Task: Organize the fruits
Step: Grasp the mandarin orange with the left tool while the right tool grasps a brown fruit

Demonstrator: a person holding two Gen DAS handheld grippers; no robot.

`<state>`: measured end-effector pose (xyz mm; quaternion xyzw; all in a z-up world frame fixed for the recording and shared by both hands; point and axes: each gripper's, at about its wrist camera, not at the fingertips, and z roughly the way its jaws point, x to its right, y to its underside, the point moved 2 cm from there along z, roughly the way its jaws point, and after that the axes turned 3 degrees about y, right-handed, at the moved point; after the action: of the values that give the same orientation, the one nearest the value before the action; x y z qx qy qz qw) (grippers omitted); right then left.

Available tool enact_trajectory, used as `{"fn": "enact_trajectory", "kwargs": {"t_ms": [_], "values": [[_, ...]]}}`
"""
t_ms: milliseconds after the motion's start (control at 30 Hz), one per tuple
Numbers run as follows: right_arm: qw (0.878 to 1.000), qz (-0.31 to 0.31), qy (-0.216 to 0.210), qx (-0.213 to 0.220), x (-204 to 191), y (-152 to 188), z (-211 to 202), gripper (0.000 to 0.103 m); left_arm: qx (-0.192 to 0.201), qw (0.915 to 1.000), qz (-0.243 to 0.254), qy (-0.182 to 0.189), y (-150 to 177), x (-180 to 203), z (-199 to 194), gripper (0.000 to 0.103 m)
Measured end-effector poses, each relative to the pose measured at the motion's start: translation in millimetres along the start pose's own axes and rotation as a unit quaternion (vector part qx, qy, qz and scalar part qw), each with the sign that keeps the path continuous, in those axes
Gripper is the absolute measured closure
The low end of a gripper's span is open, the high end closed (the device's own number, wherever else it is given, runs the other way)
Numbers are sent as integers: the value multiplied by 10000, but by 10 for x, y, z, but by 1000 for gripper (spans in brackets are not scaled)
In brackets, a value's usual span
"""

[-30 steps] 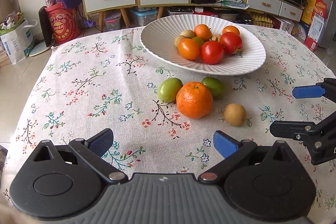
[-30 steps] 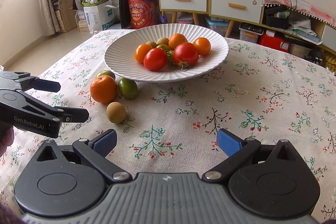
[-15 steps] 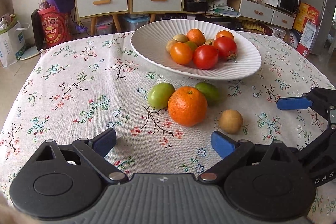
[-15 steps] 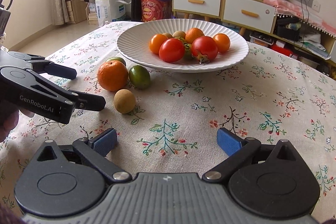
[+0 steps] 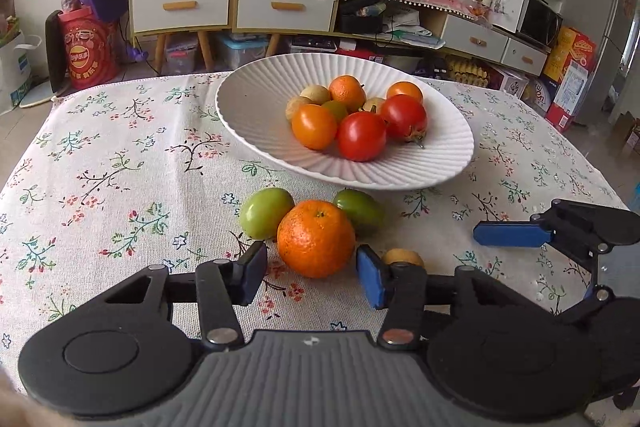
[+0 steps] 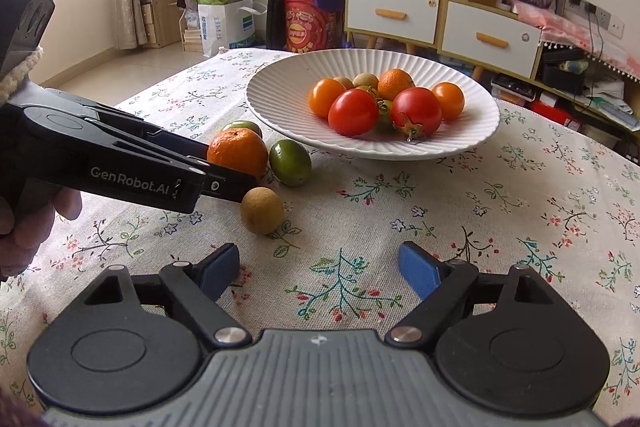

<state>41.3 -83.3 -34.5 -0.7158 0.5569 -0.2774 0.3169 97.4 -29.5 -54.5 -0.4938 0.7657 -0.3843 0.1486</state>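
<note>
The ribbed white ceramic plate (image 5: 256, 115) looks glossy. The floral woven tablecloth (image 5: 120, 163) is matt cloth. The dimpled orange mandarin (image 5: 316, 238) has rough peel; the smooth red tomatoes (image 5: 362, 137) shine. Matt black plastic fingers (image 6: 218, 269) carry blue pads.

Left gripper (image 5: 312, 273) jaws just been closing around orange (image 5: 316, 243), not yet touching.
</note>
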Motion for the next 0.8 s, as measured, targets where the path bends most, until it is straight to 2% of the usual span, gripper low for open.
{"fn": "enact_trajectory", "kwargs": {"t_ms": [200, 500, 800], "values": [[10000, -8, -53, -26, -39, -49, 18, 36, 32, 10000, -42, 9, -28, 20, 31, 67], [9997, -13, -217, -101, -128, -117, 51, 55, 19, 10000, -59, -29, -34, 25, 23, 68], [9997, -41, -212, -96, -188, -154, 64, 67, -20, 9999, -105, -35, 1, -41, -53, 69]]}}
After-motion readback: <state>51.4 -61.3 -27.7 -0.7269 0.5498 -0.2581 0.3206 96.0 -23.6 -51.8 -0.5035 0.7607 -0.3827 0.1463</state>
